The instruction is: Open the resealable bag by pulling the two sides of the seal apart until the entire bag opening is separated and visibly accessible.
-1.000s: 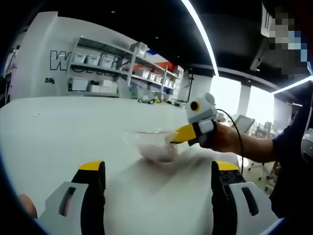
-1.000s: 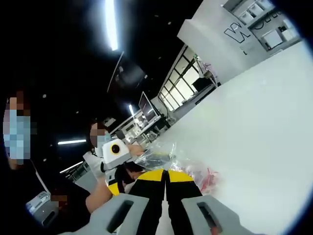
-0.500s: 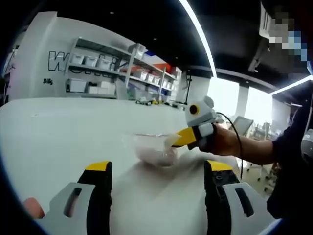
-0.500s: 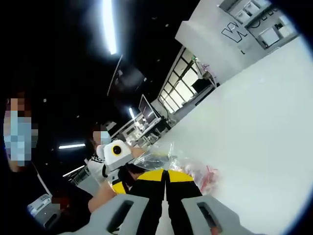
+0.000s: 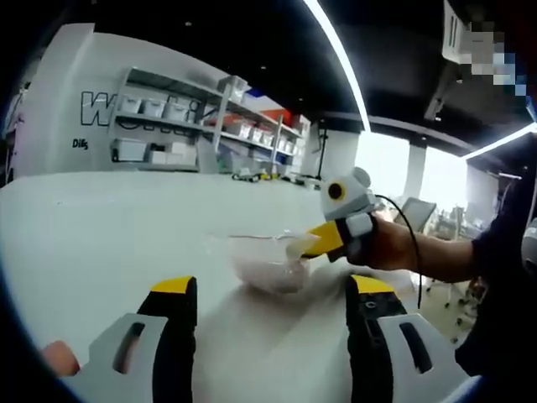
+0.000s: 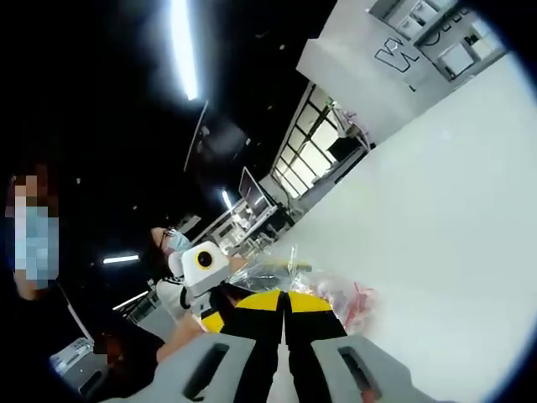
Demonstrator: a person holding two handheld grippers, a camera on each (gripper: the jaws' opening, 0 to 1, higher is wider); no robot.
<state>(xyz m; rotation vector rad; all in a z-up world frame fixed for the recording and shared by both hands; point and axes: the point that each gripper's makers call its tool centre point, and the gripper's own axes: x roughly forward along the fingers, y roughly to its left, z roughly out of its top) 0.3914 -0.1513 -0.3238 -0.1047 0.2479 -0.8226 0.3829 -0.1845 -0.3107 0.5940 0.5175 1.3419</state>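
Observation:
A clear resealable bag (image 5: 264, 260) with pinkish contents rests on the white table (image 5: 101, 227); its upper edge is lifted. In the left gripper view my right gripper (image 5: 295, 246), with yellow-tipped jaws, comes in from the right and is shut on the bag's right edge. My left gripper (image 5: 273, 294) stands open at the bottom, short of the bag, nothing between its jaws. In the right gripper view the right gripper (image 6: 285, 296) has its jaws pressed together on the crinkled bag (image 6: 336, 294). The left gripper (image 6: 210, 312) is seen beyond it.
Shelving with white bins (image 5: 168, 126) lines the far wall behind the table. A person's hand and dark sleeve (image 5: 445, 256) reach in from the right. Bright windows (image 5: 394, 164) and desks lie beyond the table's far end.
The left gripper's jaws stand slightly closer together and nearer the bag than a second ago. The right gripper stays shut on the bag's edge, lifted a little.

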